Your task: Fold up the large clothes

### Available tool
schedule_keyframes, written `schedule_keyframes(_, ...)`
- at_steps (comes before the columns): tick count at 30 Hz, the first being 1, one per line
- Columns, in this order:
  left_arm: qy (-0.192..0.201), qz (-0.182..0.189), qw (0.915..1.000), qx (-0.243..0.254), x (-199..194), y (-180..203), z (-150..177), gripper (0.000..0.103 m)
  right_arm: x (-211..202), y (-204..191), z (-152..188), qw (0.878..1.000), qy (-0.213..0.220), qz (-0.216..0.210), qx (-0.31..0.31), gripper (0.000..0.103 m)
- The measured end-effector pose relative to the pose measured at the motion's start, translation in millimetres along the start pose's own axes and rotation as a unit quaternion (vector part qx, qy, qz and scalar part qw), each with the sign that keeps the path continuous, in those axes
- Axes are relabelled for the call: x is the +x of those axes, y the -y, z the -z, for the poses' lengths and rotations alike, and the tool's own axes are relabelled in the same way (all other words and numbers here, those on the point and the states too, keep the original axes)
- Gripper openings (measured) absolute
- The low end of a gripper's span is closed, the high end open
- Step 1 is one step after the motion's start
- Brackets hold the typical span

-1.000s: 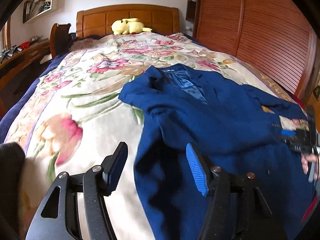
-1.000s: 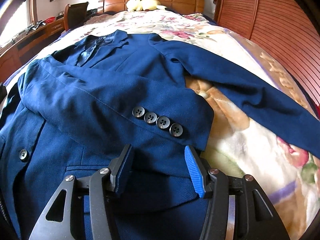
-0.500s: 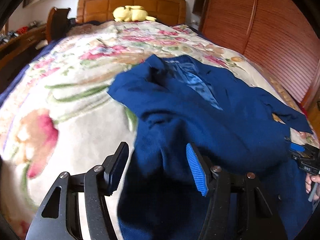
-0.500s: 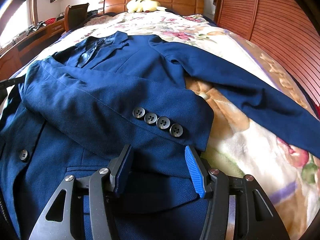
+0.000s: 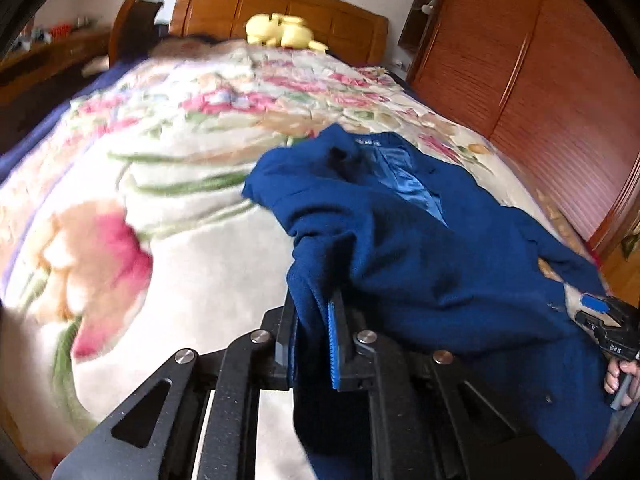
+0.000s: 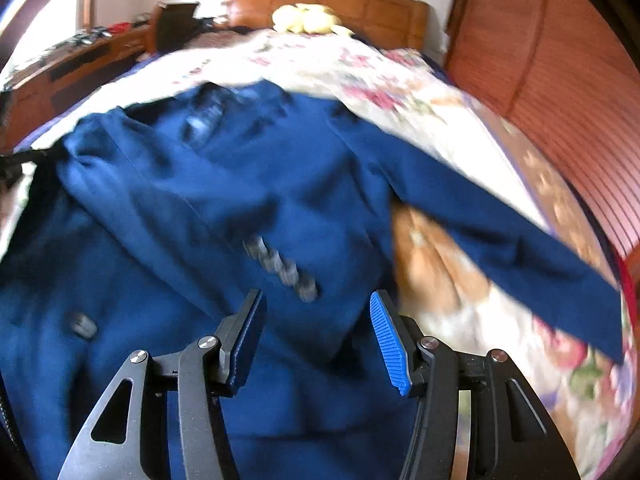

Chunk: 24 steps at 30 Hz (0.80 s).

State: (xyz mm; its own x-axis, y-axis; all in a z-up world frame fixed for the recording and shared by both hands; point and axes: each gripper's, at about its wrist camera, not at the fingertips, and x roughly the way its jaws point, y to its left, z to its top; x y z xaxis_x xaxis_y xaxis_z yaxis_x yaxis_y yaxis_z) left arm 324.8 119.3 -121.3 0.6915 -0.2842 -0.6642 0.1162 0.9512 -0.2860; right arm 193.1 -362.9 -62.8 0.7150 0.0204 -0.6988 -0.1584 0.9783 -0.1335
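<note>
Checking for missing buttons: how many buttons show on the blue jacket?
5 buttons: four cuff buttons in a row on the sleeve folded across the jacket; one front button lower left. Blurry; others may be hidden.

1 jacket (image 6: 248, 200), 2 grippers (image 5: 314, 336) (image 6: 316, 336), 1 plush toy (image 5: 282, 34)

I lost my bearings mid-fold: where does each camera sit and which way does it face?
Left wrist: behind the left gripper, jaws shut on the blue jacket, facing the headboard; right gripper and fingers at right edge.
Right wrist: behind the open right gripper, over the jacket.
Shared: jacket, floral blanket, yellow plush.
</note>
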Motion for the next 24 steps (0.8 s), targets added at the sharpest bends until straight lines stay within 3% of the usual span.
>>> schedule_keyframes(5,-0.02,-0.015,0.9994,0.026,-5,7,0,0.019,-5,-43,-64,0.998,0.029,-0.036,-0.046,0.056)
schedule_keyframes(8,0.0,-0.037,0.9988,0.032,-23,2,-5,0.023,7,-73,-101,0.994,0.04,-0.058,-0.081,0.056)
schedule_keyframes(16,0.025,-0.037,0.9987,0.024,-52,-26,-18,0.034,85,-154,-193,0.983,0.018,-0.134,-0.122,0.056)
schedule_keyframes(24,0.037,-0.081,0.9958,0.023,-66,-60,-22,0.036,161,-237,-255,0.967,-0.02,-0.203,-0.149,0.055)
